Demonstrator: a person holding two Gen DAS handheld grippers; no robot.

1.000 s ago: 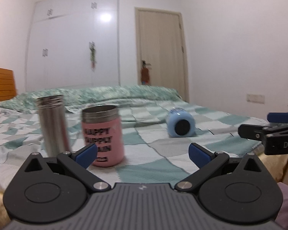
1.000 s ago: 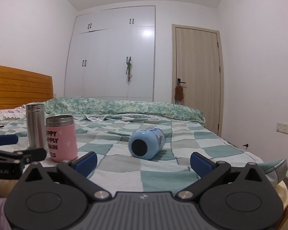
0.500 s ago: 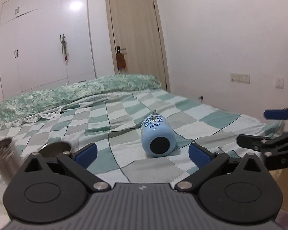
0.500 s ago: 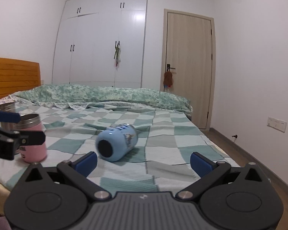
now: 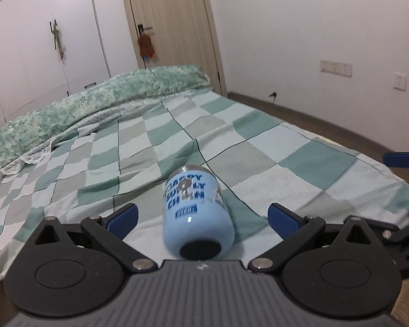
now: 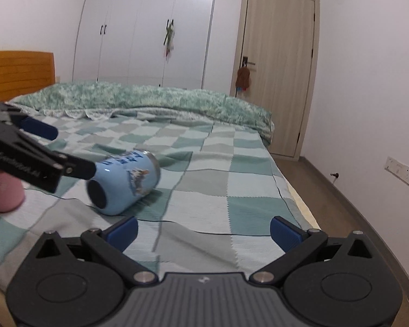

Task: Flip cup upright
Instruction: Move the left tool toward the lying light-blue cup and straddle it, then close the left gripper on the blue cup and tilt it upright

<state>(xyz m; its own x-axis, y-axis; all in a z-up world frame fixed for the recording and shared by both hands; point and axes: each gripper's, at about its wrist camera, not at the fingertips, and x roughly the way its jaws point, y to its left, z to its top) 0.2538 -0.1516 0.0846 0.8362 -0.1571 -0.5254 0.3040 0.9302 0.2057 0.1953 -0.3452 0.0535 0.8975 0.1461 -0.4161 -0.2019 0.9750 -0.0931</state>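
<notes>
A light blue cup point(image 5: 197, 212) with dark blue lettering lies on its side on the checked bedspread, its dark base toward me and its metal rim pointing away. My left gripper point(image 5: 201, 216) is open, its blue pads on either side of the cup's lower body, not touching. In the right wrist view the cup point(image 6: 122, 181) lies at the left, with the left gripper's fingers point(image 6: 76, 167) reaching it from the left. My right gripper point(image 6: 203, 230) is open and empty, to the right of the cup and nearer the bed's front edge.
A pink cup point(image 6: 4, 193) stands upright at the far left of the bed. A green folded quilt point(image 6: 150, 100) lies along the far side. The bed's right edge point(image 6: 300, 199) drops to a wooden floor. A door point(image 6: 278, 81) and white wardrobes stand behind.
My left gripper has swung right from the pink and steel cups and moved in until its open jaws flank the blue cup. My right gripper has shifted right and closer to the bed.
</notes>
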